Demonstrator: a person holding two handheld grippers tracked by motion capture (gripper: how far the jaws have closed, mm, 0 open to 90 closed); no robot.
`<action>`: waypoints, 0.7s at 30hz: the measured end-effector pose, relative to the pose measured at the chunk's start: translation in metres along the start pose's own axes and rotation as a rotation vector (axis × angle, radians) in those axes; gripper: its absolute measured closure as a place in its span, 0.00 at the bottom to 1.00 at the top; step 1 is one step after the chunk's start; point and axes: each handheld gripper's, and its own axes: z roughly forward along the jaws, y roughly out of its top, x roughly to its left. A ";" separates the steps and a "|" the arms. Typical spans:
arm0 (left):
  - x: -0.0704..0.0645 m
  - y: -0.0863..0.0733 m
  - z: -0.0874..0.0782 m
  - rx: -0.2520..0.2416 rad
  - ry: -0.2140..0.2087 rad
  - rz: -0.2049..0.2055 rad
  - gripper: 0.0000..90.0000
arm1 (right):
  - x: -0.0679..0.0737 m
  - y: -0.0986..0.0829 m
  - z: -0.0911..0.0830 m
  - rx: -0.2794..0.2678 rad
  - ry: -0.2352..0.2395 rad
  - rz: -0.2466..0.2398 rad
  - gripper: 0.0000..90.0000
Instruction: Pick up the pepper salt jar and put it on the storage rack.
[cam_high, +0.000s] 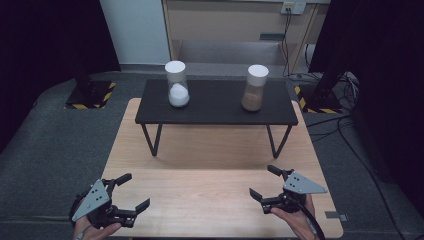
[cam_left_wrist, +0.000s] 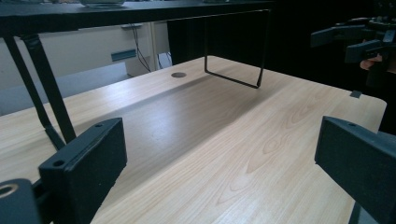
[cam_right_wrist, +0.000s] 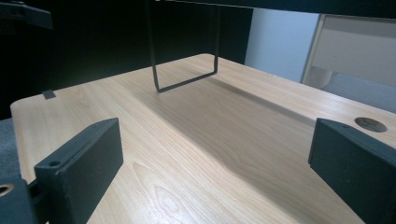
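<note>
Left tool (cam_high: 134, 191): black two-jaw unit with a grey three-cornered plate on top, held in the person's left hand (cam_high: 95, 229) at the near left corner of the light wooden table (cam_high: 210, 200). Jaws spread wide, nothing between them. In the left gripper view both black jaw pads stand far apart over bare wood grain.

Right tool (cam_high: 264, 182): same build, held in the person's right hand (cam_high: 295, 220) at the near right part of the table. Jaws also spread wide and empty. The right gripper view shows its two pads well apart above the tabletop.

Both tools sit low over the near edge, well apart from each other, jaws pointing roughly inward and forward. The right tool also shows far off at the upper right of the left gripper view.

Black low shelf on thin wire legs (cam_high: 215, 107) stands on the far half of the table. On it:
- clear glass jar with a white lid holding white powder (cam_high: 177, 85), on the shelf's left part, upright.
- clear glass jar with a white lid holding brown powder (cam_high: 254, 89), on the shelf's right part, upright.

The jars are well apart from each other and well apart from both tools; neither is touched.

A small round dark grommet (cam_left_wrist: 178, 74) is set into the tabletop, seen in both gripper views. Grey carpet floor (cam_high: 55, 140) surrounds the table.
</note>
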 end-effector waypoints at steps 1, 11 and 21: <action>0.000 0.000 0.000 -0.002 0.006 0.000 0.01 | 0.000 -0.001 0.000 -0.001 -0.002 0.005 0.04; 0.001 -0.003 -0.005 -0.027 0.069 -0.021 0.01 | -0.004 -0.006 -0.009 -0.019 -0.042 0.044 0.04; 0.002 -0.007 -0.010 -0.060 0.122 -0.043 0.01 | -0.008 -0.010 -0.016 -0.027 -0.083 0.063 0.04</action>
